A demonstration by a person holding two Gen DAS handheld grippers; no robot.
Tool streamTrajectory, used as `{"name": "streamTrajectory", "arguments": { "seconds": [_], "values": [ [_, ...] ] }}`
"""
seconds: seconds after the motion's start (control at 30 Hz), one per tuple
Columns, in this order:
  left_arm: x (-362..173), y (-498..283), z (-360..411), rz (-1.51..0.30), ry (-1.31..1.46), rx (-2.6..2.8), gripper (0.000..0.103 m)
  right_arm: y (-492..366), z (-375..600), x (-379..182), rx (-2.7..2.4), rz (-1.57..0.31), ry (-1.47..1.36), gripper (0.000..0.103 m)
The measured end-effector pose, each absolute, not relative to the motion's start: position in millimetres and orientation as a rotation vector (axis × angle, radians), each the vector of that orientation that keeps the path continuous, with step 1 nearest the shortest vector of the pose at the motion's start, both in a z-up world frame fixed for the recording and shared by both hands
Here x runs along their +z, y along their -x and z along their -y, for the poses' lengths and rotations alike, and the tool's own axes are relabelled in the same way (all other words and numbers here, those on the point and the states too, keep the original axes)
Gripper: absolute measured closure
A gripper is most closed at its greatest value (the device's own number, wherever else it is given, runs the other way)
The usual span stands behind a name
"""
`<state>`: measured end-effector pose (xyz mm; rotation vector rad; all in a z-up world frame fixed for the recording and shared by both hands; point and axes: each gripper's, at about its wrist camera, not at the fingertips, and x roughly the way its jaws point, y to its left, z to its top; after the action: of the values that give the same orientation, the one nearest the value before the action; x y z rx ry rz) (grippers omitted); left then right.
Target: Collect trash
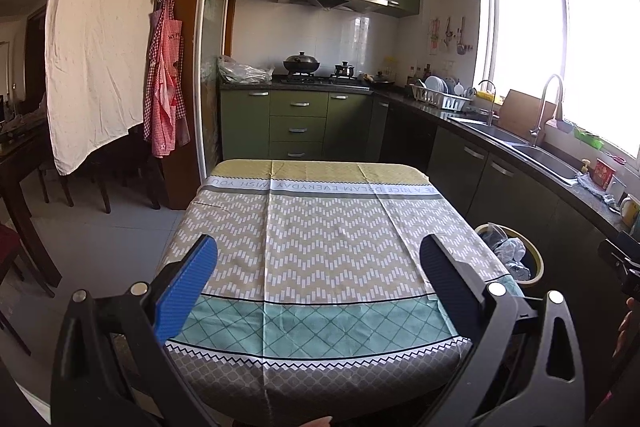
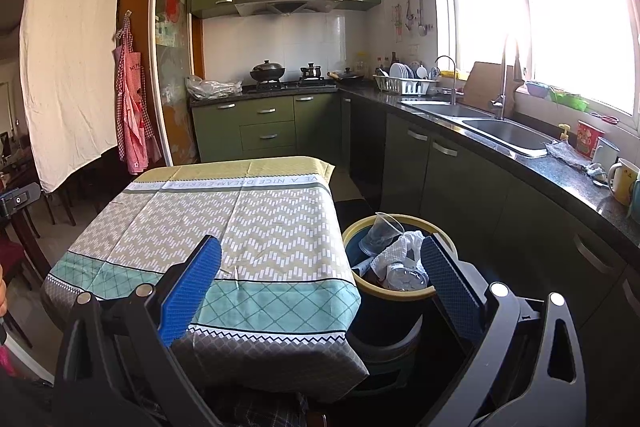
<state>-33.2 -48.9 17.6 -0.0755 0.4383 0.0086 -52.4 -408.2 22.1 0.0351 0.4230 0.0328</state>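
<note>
Nearest you, both pairs of tongs are spread wide with nothing between them. Your left tongs (image 1: 318,269) hover over the near half of the table (image 1: 320,227), and your right tongs (image 2: 322,277) hang over its near right corner, their right pad reaching across the rim of the trash bin (image 2: 390,293).

Just beyond them, the patterned tablecloth (image 2: 256,223) looks bare from near edge to far edge in both views; no litter shows on it. So the collecting looks done or very nearly so, as far as these views reach. Only the floor around the table, mostly hidden, might still hold something.

The trash itself sits in the yellow-rimmed bin, on the floor just right of the table's near right corner. It is piled to the rim: a clear plastic cup (image 2: 385,229) tilted at the far side, crumpled white paper towel (image 2: 400,251) in the middle, and a clear lid-like piece (image 2: 406,277) nearest you.
</note>
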Motion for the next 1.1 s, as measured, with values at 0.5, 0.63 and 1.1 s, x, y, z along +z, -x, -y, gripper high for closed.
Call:
{"name": "streamTrajectory", "arguments": {
  "seconds": [0.5, 0.63, 1.1],
  "values": [
    [16.9, 32.7, 54.2, -0.445, 0.061, 0.007, 0.007, 48.5, 410.6, 18.9, 0.034, -0.426, -0.037, 0.005],
    [17.2, 33.0, 54.9, -0.444, 0.058, 0.011, 0.007, 48.1, 411.5, 18.7, 0.035, -0.425, -0.038, 0.005],
    [14.9, 32.8, 53.3, -0.448, 0.047, 0.007, 0.007, 46.6, 412.0, 18.5, 0.034, -0.428, -0.038, 0.005]
  ]
}}
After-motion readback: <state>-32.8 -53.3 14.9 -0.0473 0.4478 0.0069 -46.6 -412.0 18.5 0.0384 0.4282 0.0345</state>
